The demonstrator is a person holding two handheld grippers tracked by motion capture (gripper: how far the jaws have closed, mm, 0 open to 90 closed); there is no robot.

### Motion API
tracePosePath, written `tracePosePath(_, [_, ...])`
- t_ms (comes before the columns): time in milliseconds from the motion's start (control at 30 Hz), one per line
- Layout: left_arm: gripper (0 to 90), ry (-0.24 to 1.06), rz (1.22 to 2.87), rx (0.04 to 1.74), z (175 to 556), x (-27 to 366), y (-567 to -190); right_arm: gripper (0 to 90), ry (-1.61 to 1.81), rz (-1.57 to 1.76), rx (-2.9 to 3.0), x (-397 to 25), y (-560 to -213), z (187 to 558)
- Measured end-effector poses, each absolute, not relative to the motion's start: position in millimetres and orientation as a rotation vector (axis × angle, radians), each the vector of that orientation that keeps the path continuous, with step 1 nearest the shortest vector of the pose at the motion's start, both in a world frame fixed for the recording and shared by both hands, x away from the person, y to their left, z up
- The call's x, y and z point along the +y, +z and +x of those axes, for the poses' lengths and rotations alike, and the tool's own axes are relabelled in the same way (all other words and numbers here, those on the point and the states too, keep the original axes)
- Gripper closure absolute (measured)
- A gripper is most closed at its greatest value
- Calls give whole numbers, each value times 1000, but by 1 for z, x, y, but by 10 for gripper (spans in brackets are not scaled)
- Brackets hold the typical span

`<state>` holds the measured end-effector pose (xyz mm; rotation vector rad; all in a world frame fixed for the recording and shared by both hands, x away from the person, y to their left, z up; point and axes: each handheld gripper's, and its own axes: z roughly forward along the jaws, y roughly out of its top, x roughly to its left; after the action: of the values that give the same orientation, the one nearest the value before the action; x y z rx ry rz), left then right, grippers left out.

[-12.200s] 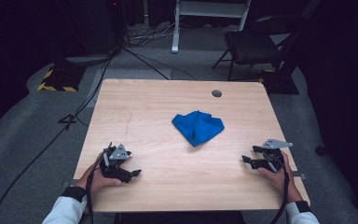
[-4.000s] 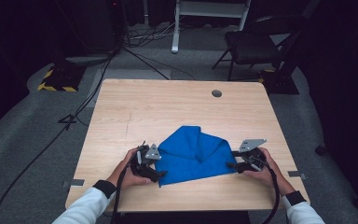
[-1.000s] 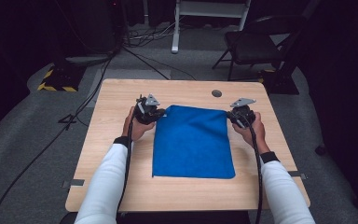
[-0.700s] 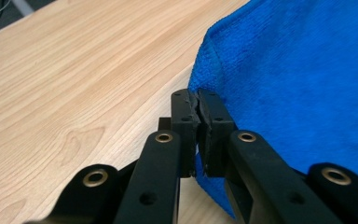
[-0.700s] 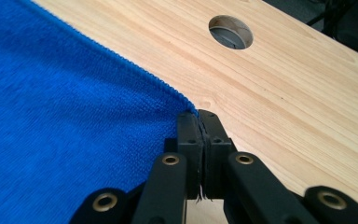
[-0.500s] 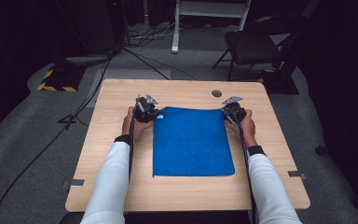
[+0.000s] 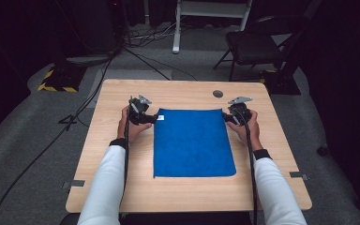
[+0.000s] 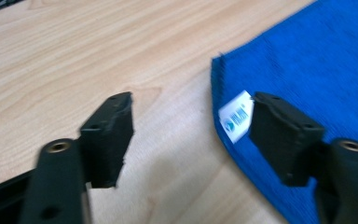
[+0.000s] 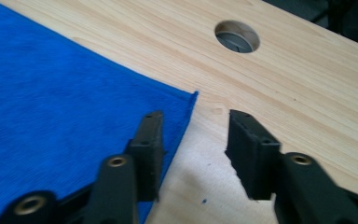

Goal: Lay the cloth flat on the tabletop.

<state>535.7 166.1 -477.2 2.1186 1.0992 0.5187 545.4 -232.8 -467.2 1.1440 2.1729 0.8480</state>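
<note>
A blue cloth point(image 7: 193, 142) lies spread flat as a rectangle in the middle of the wooden table point(image 7: 122, 187). My left gripper point(image 7: 153, 117) is at the cloth's far left corner, open, with nothing between its jaws. In the left gripper view the cloth's corner point(image 8: 279, 70) and its white label point(image 8: 236, 116) lie beside the right jaw. My right gripper point(image 7: 226, 117) is at the far right corner, open too. In the right gripper view the cloth's corner point(image 9: 74, 102) lies under the left jaw, loose on the table.
A round cable hole point(image 7: 218, 93) sits in the table just beyond the right gripper, also seen as the cable hole point(image 9: 237, 36) close up. A black chair point(image 7: 258, 44) and cables point(image 7: 89, 93) are on the floor behind the table.
Over the earlier frames the crumpled cloth was spread out flat and both grippers carried its corners to the far side. Since half a second ago both have let the corners go.
</note>
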Motion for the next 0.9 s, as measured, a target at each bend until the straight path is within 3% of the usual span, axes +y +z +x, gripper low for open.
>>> tracePosePath(333, [210,476,2167,950,497,168,-477,472,937,1061,2296,-241,-471,509])
tracePosePath(500, [201,442,2198,873,467,169,-477,381,1016,969,2394,-245,-466,481])
tracePosePath(900, [174,358,2330,724,410,161,-485,389,1008,823,2534,-251,-473,427])
